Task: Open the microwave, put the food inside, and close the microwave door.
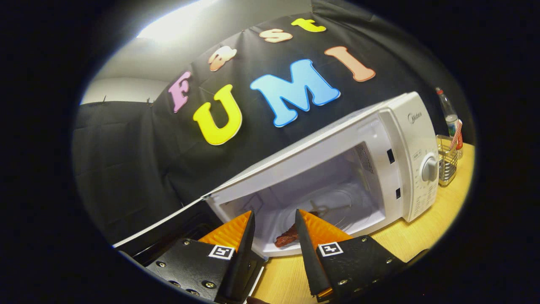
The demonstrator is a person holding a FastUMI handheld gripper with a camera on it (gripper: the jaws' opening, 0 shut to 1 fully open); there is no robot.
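A white microwave (405, 139) stands on the wooden table (413, 240) with its door (168, 219) swung wide open to the left. Inside, on the glass turntable (337, 207), lies a reddish-brown piece of food (287, 237), like a sausage. My gripper (274, 219) is open just in front of the cavity's lower edge, nothing between its fingers. The food shows in the gap between the fingertips, a little beyond them; the right finger hides part of it.
To the right of the microwave, a wire basket (447, 162) and a clear bottle with a red cap (448, 112) stand on the table. The microwave's control dial (429, 169) faces outward on its right panel.
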